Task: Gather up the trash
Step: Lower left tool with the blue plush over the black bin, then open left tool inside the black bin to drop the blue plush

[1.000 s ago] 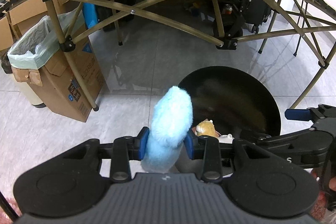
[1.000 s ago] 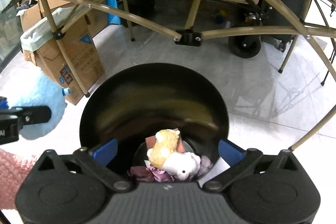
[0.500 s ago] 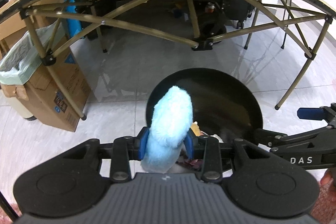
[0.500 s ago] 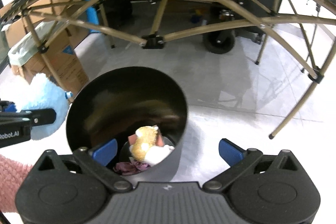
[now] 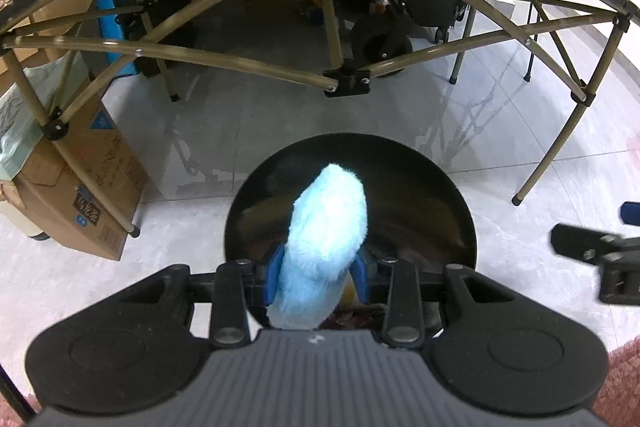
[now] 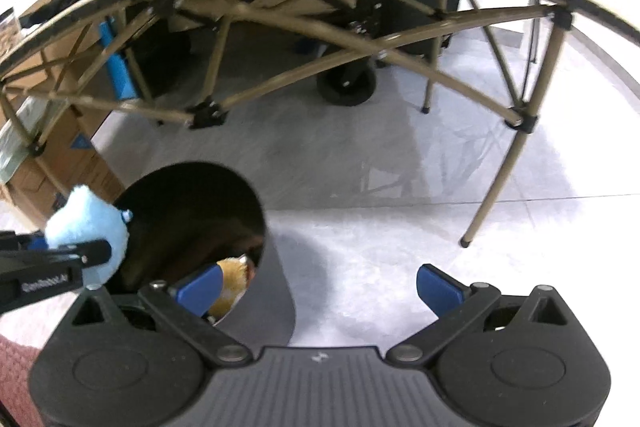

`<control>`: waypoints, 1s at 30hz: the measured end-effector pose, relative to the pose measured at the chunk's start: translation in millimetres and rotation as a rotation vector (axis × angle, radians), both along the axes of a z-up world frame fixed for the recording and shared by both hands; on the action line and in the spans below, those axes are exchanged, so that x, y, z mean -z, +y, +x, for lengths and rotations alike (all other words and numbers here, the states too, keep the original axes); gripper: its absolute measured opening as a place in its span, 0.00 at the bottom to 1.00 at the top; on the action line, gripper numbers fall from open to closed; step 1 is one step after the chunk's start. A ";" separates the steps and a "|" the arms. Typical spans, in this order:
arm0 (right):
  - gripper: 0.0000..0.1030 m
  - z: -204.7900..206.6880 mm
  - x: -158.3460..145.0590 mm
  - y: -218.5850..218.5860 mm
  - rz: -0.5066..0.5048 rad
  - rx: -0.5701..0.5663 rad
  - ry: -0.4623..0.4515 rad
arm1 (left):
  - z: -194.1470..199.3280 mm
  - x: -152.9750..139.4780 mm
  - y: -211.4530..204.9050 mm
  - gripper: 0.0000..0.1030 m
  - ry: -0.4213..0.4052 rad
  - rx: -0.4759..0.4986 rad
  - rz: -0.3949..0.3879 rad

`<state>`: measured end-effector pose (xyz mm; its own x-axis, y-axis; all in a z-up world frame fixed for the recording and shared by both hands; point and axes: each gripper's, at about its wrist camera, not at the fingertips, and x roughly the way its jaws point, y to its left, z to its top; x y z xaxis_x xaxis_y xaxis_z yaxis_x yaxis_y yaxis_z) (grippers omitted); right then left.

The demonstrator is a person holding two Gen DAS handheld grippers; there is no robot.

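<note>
The left tool point(image 5: 316, 277) pinches a blue plush toy point(image 5: 326, 227) over the black bin point(image 5: 460, 211); released off-centre, it could catch the rim. The right tool point(image 6: 320, 287) is spread, empty.

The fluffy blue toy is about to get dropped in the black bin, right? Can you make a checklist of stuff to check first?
1. Left gripper shut on the blue plush toy: ok.
2. Toy over the mouth of the black bin: ok in the left wrist view, where the dark opening surrounds it.
3. Room inside the bin: ok; a yellow plush toy lies low inside, and the inner wall above it is bare.
4. Right gripper out of the way: ok; it is open, holds nothing, and sits beside the bin.
5. Toy's height above the rim: cannot tell.
</note>
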<state>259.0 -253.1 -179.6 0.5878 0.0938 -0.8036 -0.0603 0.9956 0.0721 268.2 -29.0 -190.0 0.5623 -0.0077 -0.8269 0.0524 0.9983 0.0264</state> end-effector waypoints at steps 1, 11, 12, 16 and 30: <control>1.00 -0.2 -2.4 -4.4 0.001 0.014 -0.007 | 2.8 1.7 -2.6 0.34 0.004 0.002 0.000; 1.00 3.2 -0.2 -17.8 -0.003 0.057 0.004 | 21.5 14.1 -15.9 0.34 0.030 -0.006 -0.012; 1.00 3.7 0.9 -18.1 -0.003 0.059 0.007 | 22.2 15.3 -16.6 0.34 0.032 -0.008 -0.013; 1.00 5.4 3.7 -17.1 -0.004 0.055 0.016 | 22.2 16.7 -15.4 0.37 0.038 -0.017 -0.022; 1.00 6.9 3.4 -9.3 -0.006 0.025 0.015 | 18.7 6.9 -7.8 1.00 -0.007 -0.099 0.006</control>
<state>266.0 -262.5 -182.9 0.5781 0.0739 -0.8126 -0.0341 0.9972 0.0664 286.9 -36.8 -196.8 0.5661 0.0530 -0.8226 -0.0467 0.9984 0.0322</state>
